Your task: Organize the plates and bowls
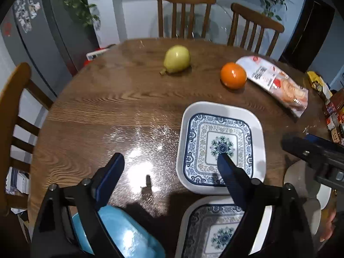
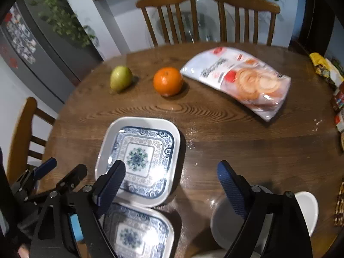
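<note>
Two square white plates with blue patterns lie on the round wooden table (image 1: 96, 111). The far plate (image 1: 215, 129) (image 2: 139, 146) sits mid-table, and the near plate (image 1: 215, 232) (image 2: 137, 234) lies at the front edge. A blue bowl (image 1: 129, 236) is under my left gripper (image 1: 169, 163), which is open and empty, its right finger over the far plate. My right gripper (image 2: 171, 167) is open and empty too. Its left finger hangs over the far plate's near corner and its right finger over a white bowl (image 2: 225, 225). Another white bowl (image 2: 307, 206) sits beside that one.
A pear (image 1: 177, 59) (image 2: 120, 78), an orange (image 1: 233, 75) (image 2: 168, 81) and a biscuit packet (image 1: 277, 83) (image 2: 243, 79) lie on the far half. Jars and packets (image 1: 333, 116) crowd the right edge. Wooden chairs (image 1: 185, 15) ring the table, with a fridge (image 1: 32, 32) at left.
</note>
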Available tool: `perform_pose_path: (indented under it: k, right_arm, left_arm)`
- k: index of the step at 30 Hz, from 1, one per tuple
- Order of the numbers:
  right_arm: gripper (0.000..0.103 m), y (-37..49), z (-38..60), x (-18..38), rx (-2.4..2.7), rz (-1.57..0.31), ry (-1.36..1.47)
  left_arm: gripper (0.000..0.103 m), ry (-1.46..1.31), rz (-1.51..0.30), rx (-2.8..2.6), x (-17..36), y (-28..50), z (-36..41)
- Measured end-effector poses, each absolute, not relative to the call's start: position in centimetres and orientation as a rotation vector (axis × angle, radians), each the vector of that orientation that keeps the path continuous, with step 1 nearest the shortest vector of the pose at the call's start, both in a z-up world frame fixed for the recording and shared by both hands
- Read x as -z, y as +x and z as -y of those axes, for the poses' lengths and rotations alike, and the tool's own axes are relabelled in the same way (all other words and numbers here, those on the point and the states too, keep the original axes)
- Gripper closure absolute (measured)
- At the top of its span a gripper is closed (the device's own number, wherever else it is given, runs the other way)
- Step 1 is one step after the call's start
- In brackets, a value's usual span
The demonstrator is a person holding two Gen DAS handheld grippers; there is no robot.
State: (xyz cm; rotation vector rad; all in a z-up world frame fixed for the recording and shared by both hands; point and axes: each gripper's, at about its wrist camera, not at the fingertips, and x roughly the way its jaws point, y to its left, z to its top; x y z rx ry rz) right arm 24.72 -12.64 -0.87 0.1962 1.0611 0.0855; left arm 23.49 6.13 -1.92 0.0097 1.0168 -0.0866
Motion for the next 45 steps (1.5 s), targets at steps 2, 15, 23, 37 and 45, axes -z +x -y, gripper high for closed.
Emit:
perform_pose_path:
  k: [2, 15, 23, 37, 45]
  right_arm:
    - [0.026, 25.7, 12.1, 2.1, -0.063, -1.099, 0.178]
    - [0.058, 27.1, 10.5, 6.8, -0.04, -1.23, 0.137]
    - [0.085, 26.8, 10.0, 7.2, -0.051, -1.219, 0.137]
    - [0.093, 27.0, 11.6, 6.6, -0.064, -1.183, 0.231]
    - [0.093, 26.2, 12.2, 3.5, -0.082, -1.114, 0.24]
  left_arm:
    - [0.027, 0.013, -1.039, 0.096, 2.7, 24.1, -5.9]
    - [0.068, 0.0, -1.155, 0.196, 6.6, 26.5, -5.3]
    - [0.073, 0.042, -1.143, 0.221, 7.0, 26.6, -4.6]
    - [0.088, 0.027, -1.098, 0.226, 5.9, 26.9, -5.0]
    - [0.089, 0.003, -1.029, 0.226, 3.1, 25.8, -5.5]
